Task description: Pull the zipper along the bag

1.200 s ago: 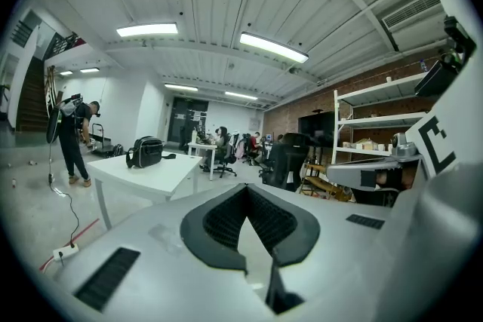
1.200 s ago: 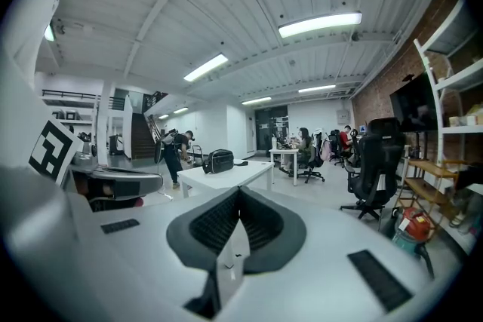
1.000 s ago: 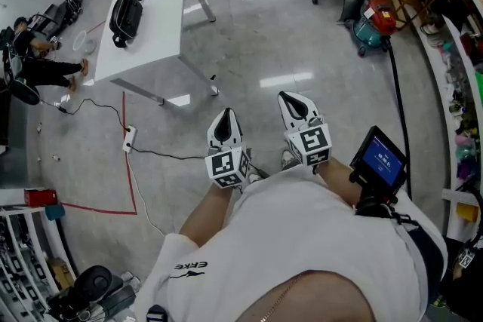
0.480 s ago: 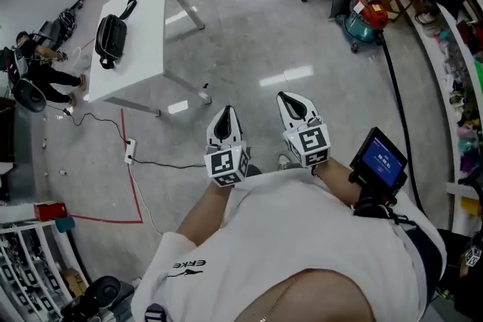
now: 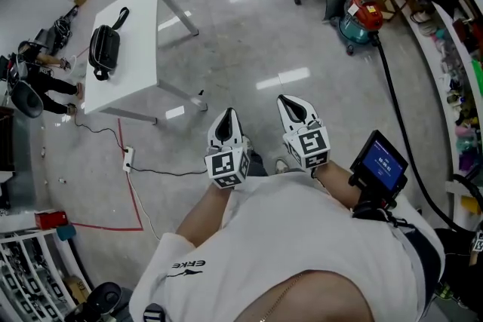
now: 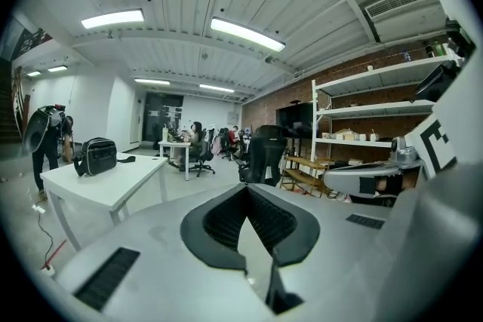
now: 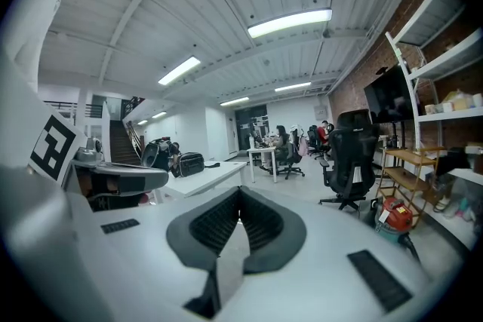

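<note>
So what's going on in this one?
A person stands well away from the white table, where the black bag lies untouched. The left gripper and the right gripper are held out over the floor, both shut with nothing between the fingers. The zipper pull has not started.

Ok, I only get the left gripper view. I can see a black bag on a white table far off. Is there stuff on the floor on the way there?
Observer: Yes. The head view shows a white power strip lying on the floor, just this side of the table.
Operator: Is my other gripper holding anything?
Observer: No. The right gripper is shut, with nothing between its jaws.
Operator: What's over on the right side?
Observer: A red and teal vacuum cleaner stands on the floor beside the shelves.
</note>
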Motion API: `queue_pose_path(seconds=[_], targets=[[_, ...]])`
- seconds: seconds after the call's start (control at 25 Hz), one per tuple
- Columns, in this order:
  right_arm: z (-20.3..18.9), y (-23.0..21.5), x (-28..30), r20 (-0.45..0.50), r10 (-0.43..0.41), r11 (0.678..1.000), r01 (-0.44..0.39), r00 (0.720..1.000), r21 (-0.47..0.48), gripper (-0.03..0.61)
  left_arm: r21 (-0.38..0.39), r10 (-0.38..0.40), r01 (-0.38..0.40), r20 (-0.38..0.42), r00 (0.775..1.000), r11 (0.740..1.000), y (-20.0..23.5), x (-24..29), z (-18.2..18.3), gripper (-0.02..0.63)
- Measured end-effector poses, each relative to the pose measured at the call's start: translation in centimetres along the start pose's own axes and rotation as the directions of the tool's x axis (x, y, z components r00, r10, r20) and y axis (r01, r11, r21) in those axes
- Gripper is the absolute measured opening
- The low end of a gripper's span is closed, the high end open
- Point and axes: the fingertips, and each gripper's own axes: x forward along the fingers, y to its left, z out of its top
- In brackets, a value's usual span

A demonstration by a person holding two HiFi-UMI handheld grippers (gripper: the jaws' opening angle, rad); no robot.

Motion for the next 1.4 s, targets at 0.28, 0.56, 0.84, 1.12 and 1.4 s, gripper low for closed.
queue_pose_path(seconds=[0.28,0.56,0.84,1.12,1.4], targets=[[0.1,-1.4,3.3,0.005,-0.028,1.0,0.028,1.0,0.002,0.005,0.014,-0.017,0.017,0.0,1.0,1.0,1.4,3.7,-0.2,0.005],[1.9,-2.8,8.2,0.005,-0.034,0.999,0.034,0.999,-0.022,0.005,0.001,-0.032,0.032,0.024,0.999,0.999,3.9,8.6,1.6,0.004],[4.0,-4.0,13.5,0.015,-0.064,0.997,0.064,0.998,-0.037,0.005,0.027,-0.052,0.051,0.024,0.998,0.998,7.2,13.6,3.0,0.005],[5.3,-4.5,17.9,0.037,-0.08,0.995,0.082,0.996,-0.063,0.004,0.056,-0.033,0.029,0.06,0.998,0.998,10.4,17.3,4.1,0.004],[6.3,-4.1,20.9,0.038,-0.06,0.994,0.064,0.997,-0.093,0.005,0.091,-0.009,0.004,0.055,0.998,0.996,12.7,18.9,3.9,0.004]])
